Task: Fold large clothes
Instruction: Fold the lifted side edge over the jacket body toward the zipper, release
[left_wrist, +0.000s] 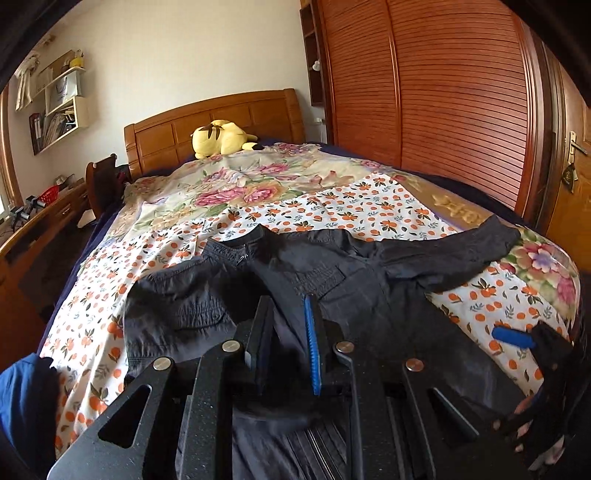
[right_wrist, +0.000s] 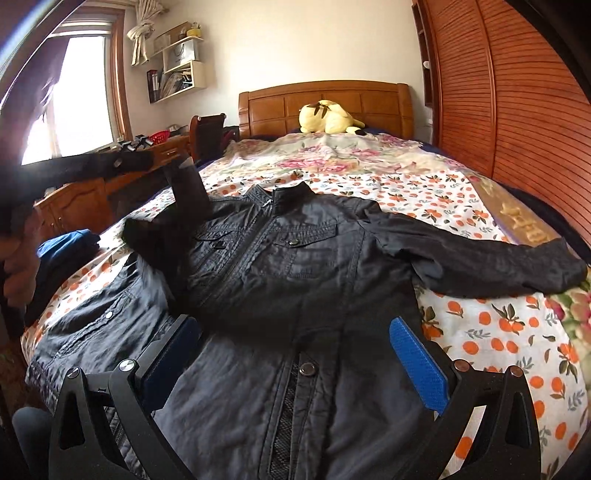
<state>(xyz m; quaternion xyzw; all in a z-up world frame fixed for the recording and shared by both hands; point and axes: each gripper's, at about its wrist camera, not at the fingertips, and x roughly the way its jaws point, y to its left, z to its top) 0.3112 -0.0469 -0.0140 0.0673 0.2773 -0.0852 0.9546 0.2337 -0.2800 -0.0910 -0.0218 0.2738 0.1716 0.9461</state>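
The right gripper (right_wrist: 295, 354) hovers low over the jacket's (right_wrist: 295, 266) hem, its fingers (right_wrist: 419, 363) wide apart and touching no cloth. The left gripper (left_wrist: 286, 325) has its fingers nearly together, clamped on a fold of the jacket's sleeve (right_wrist: 188, 188), which it holds lifted above the left side. The jacket lies face up, zipped, on the bed (right_wrist: 498, 325), collar toward the headboard (right_wrist: 325, 99), its other sleeve spread out to the right across the orange-print sheet. A blue garment (right_wrist: 70, 243) sits at the bed's left edge. A yellow plush (right_wrist: 328, 118) rests by the headboard.
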